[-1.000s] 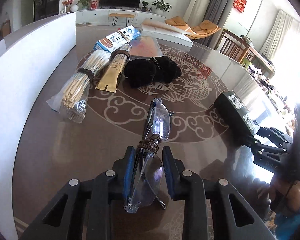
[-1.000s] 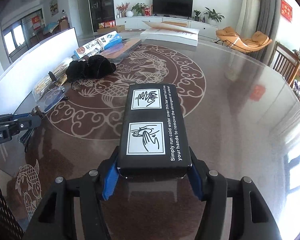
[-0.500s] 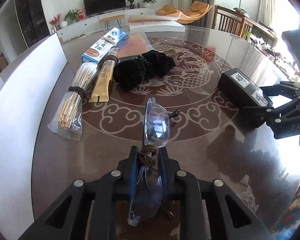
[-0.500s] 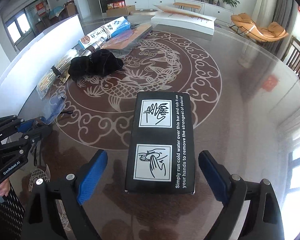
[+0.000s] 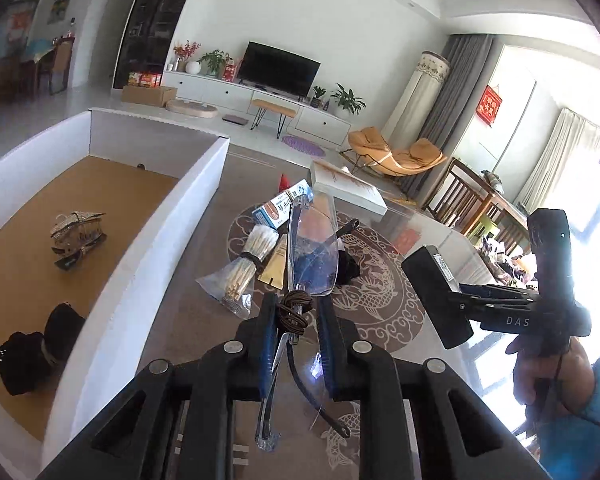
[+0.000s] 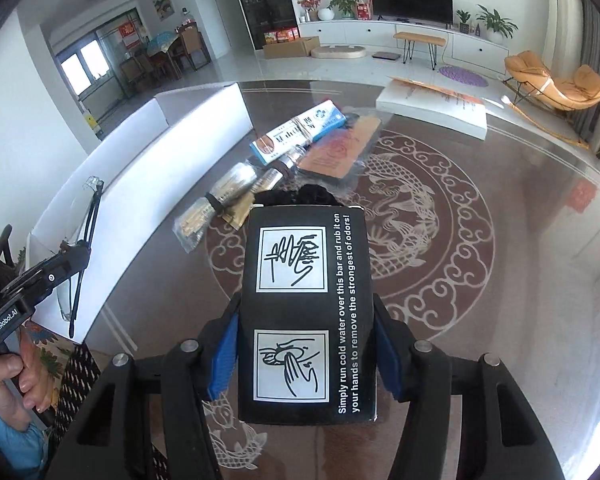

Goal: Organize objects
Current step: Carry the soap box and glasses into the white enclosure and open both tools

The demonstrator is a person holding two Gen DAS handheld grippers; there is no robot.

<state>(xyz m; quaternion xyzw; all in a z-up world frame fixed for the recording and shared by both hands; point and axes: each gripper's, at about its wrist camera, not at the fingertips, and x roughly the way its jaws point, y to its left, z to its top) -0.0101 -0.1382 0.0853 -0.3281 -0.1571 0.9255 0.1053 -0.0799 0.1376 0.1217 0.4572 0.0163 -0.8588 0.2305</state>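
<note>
My left gripper point(image 5: 296, 316) is shut on clear safety glasses point(image 5: 312, 256) and holds them in the air, right of the white box point(image 5: 148, 264). The glasses and left gripper also show in the right wrist view point(image 6: 76, 248). My right gripper point(image 6: 304, 344) is shut on a black printed box point(image 6: 304, 312), lifted above the table; it also shows in the left wrist view point(image 5: 436, 292). The white box has a brown floor holding a sparkly hair clip point(image 5: 76, 236) and a black object point(image 5: 32, 352).
On the patterned round table point(image 6: 480, 240) lie a chopstick bundle point(image 6: 216, 204), a gold packet point(image 5: 278, 268), a blue-white toothpaste box point(image 6: 300, 132), a brown pouch point(image 6: 340, 152) and a black cloth point(image 5: 348, 268). A flat white box point(image 6: 432, 108) lies at the far edge.
My left gripper has lifted the glasses off the table and tilted up beside the white box. My right gripper, open half a second ago, has shut on the black box and raised it.
</note>
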